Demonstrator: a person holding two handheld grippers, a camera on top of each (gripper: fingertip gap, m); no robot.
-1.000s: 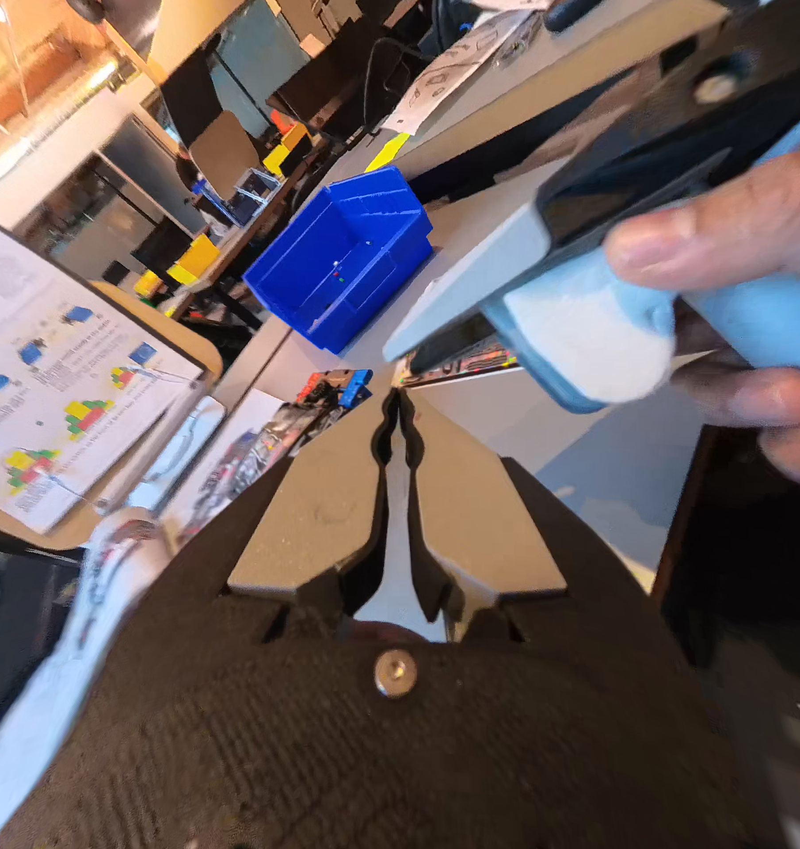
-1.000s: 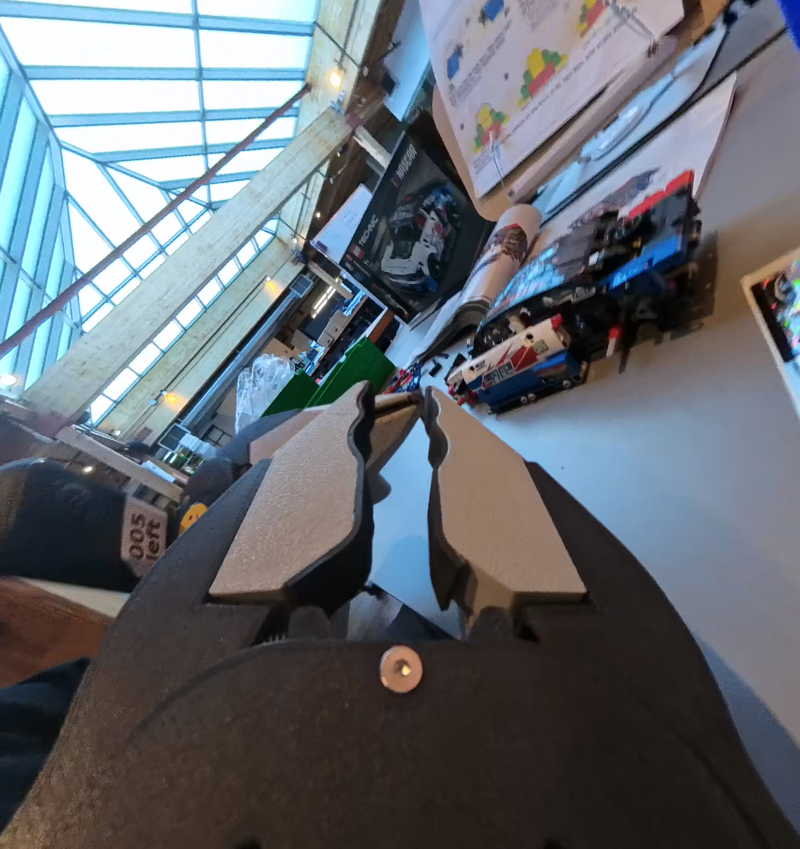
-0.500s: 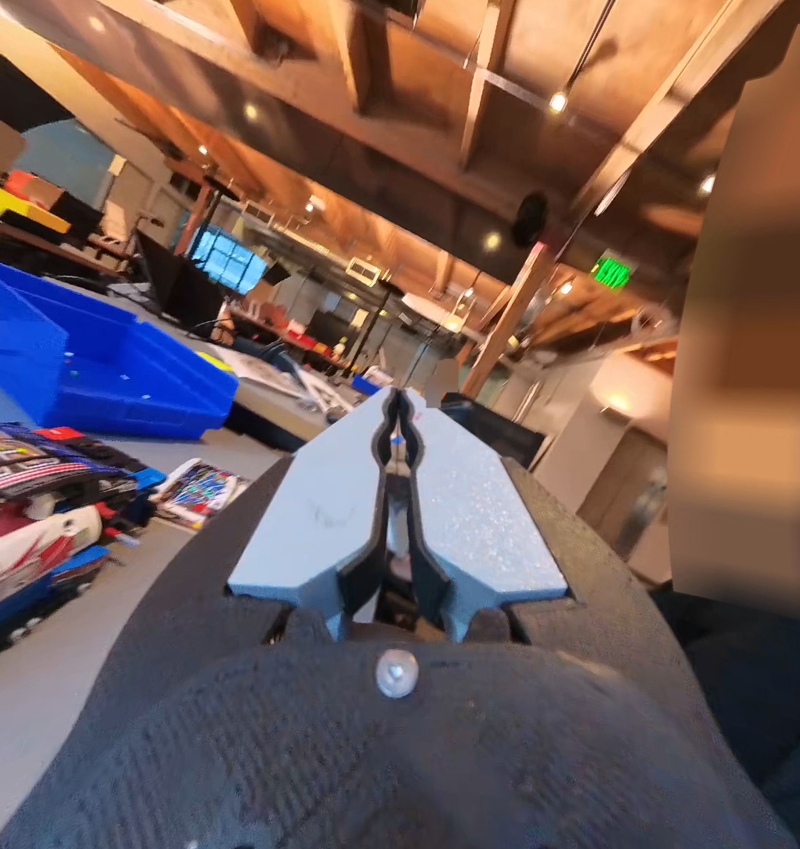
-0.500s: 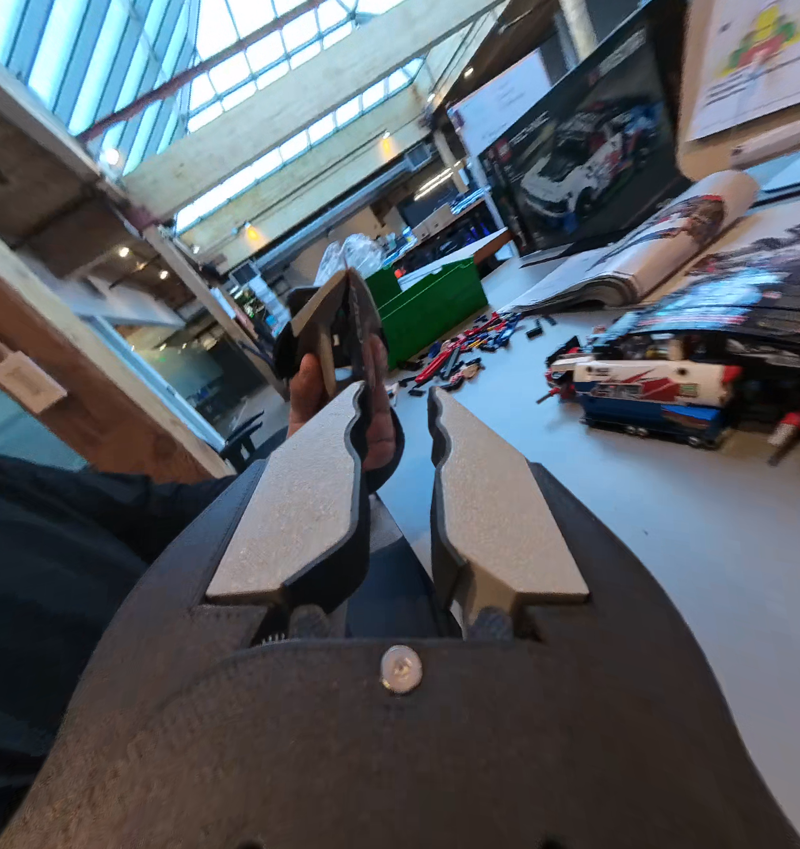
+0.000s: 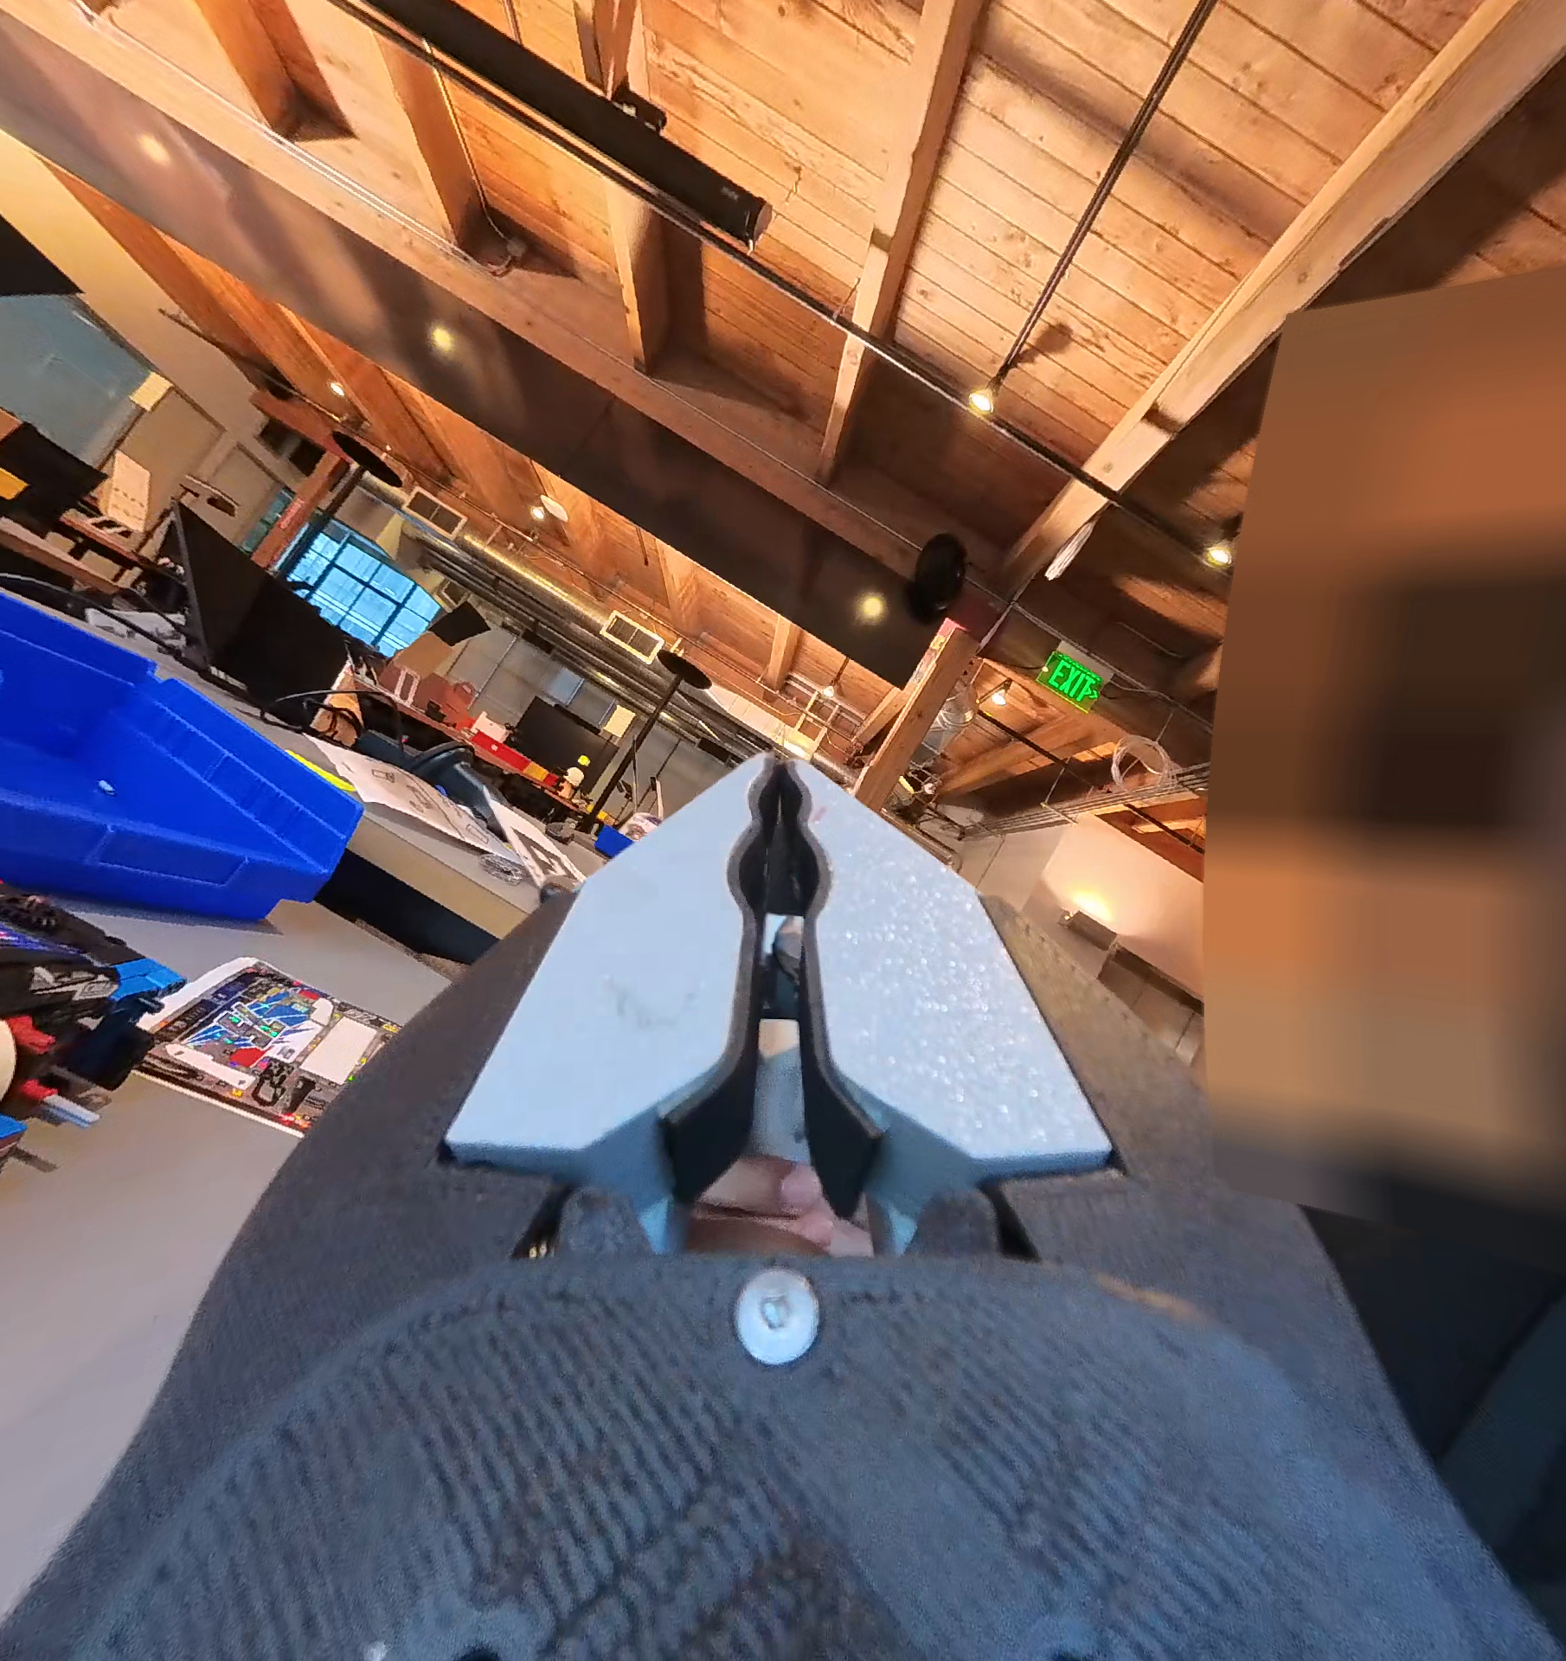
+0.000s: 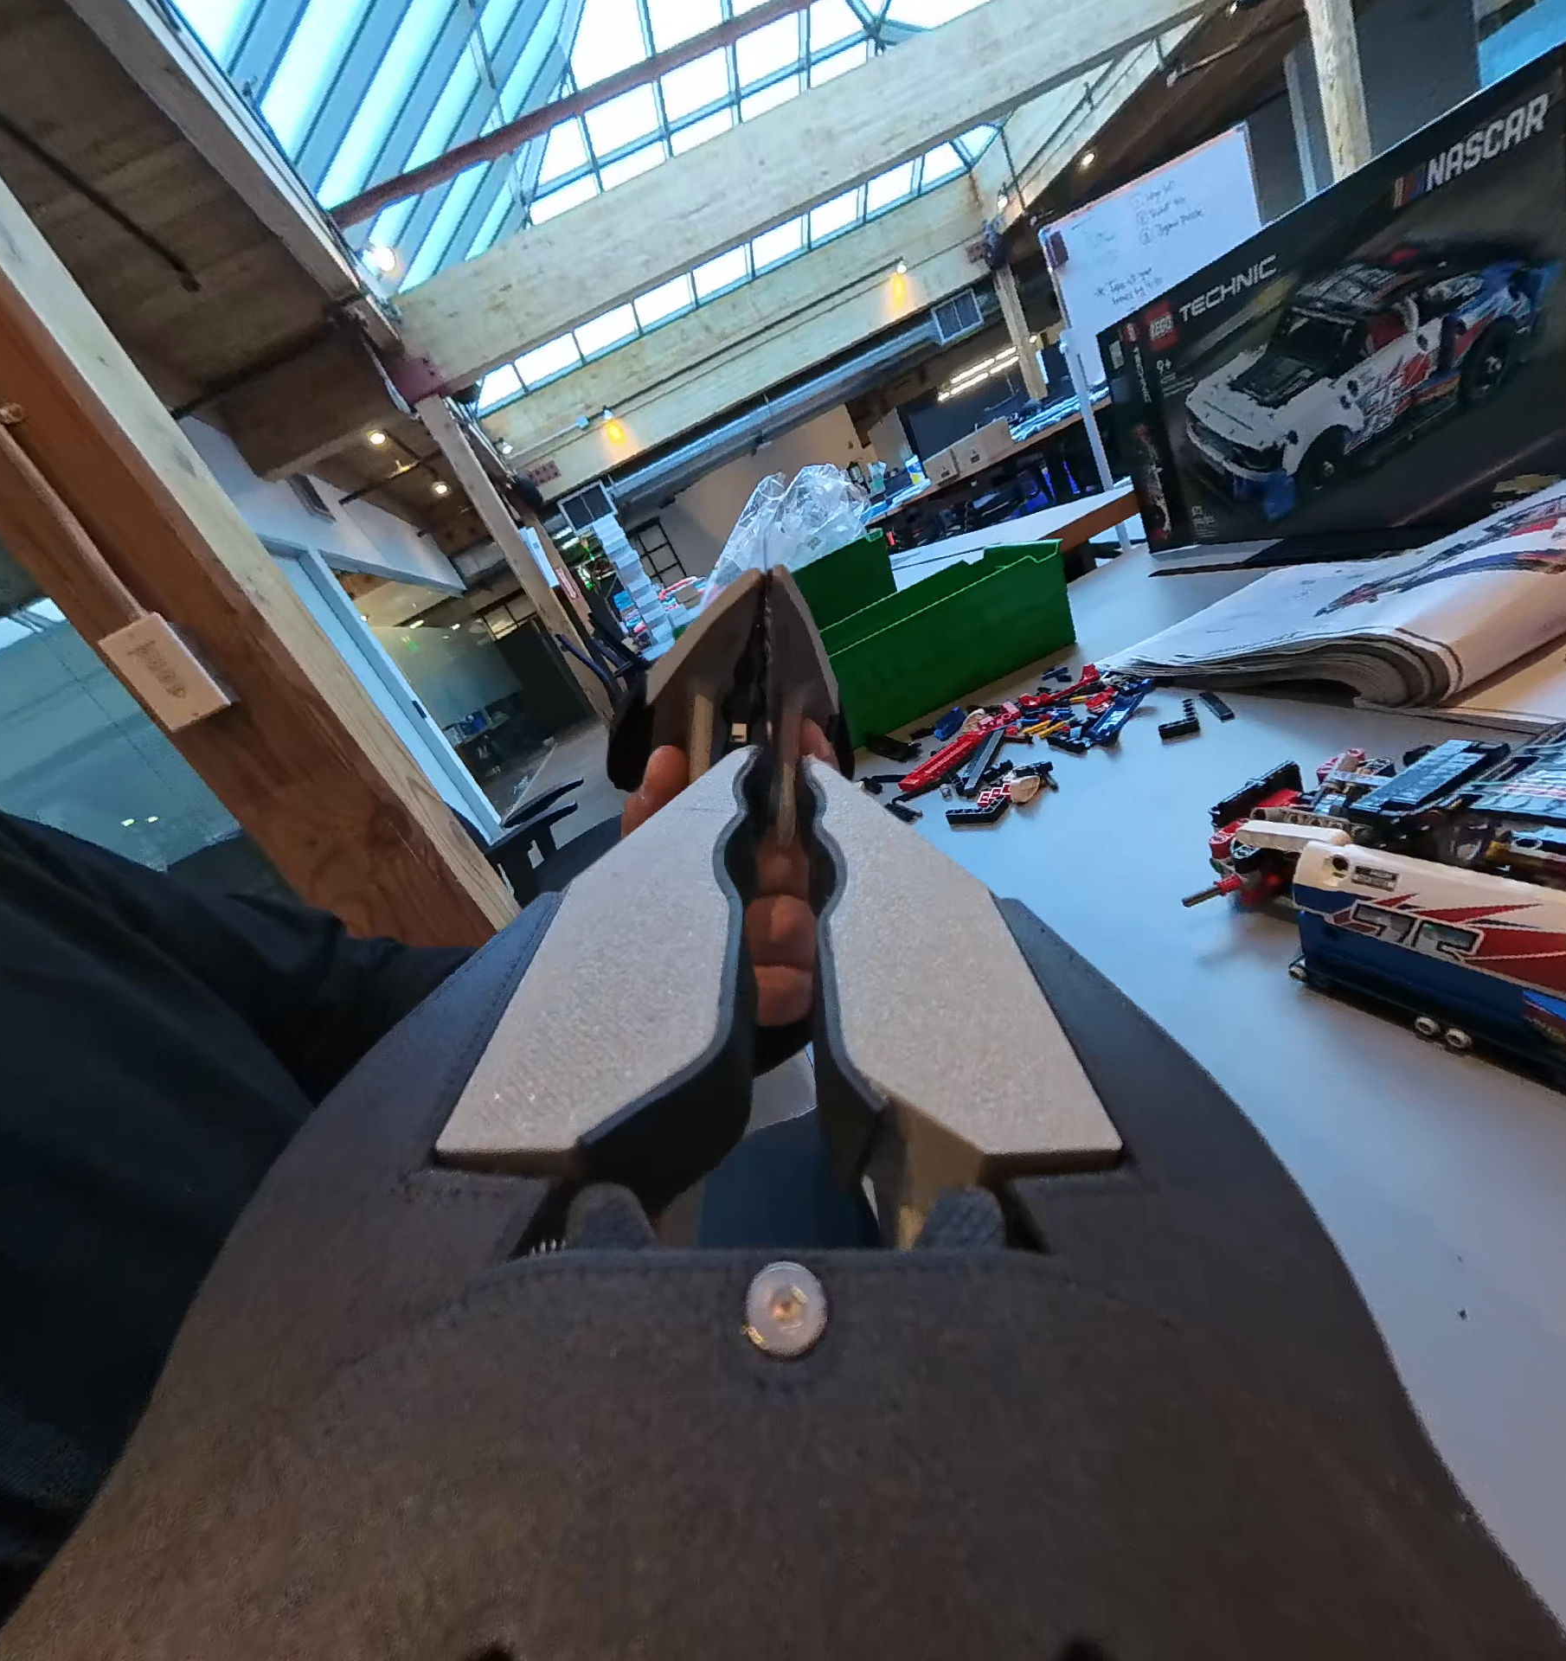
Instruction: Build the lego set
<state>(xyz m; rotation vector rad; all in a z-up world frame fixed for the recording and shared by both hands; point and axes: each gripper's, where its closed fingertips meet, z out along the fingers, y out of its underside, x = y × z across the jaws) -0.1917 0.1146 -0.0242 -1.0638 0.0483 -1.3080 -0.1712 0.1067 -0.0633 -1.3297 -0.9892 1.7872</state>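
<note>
The partly built lego car [image 6: 1436,899], white, blue and red, lies on the grey table [image 6: 1211,1168]; its end also shows in the left wrist view [image 5: 6,1016]. Loose lego pieces [image 6: 1013,728] are scattered beyond it. My left gripper [image 5: 775,777] is shut and empty and points up at the wooden ceiling. It also shows in the right wrist view [image 6: 766,575], held upright by a hand [image 6: 779,935]. My right gripper [image 6: 775,773] sits just in front of that hand, off the table's edge. Its jaws are all but closed, with only a thin slit. I see nothing held.
A green bin [image 6: 941,638] and a plastic bag [image 6: 788,512] stand behind the loose pieces. The set's box [image 6: 1355,359] and an open booklet [image 6: 1391,629] are at the back right. A blue bin [image 5: 132,791] and a sticker sheet [image 5: 267,1034] lie left. A wooden post [image 6: 222,629] stands left. Some 5 centimetres of space lies between my two pairs of fingers. Left tips and right tips are each some 20 centimetres from the partly built lego car [image 6: 1436,899].
The left gripper has swung up from the table and points at the ceiling. The right gripper has levelled out, turned toward the left one, and its jaws have narrowed.
</note>
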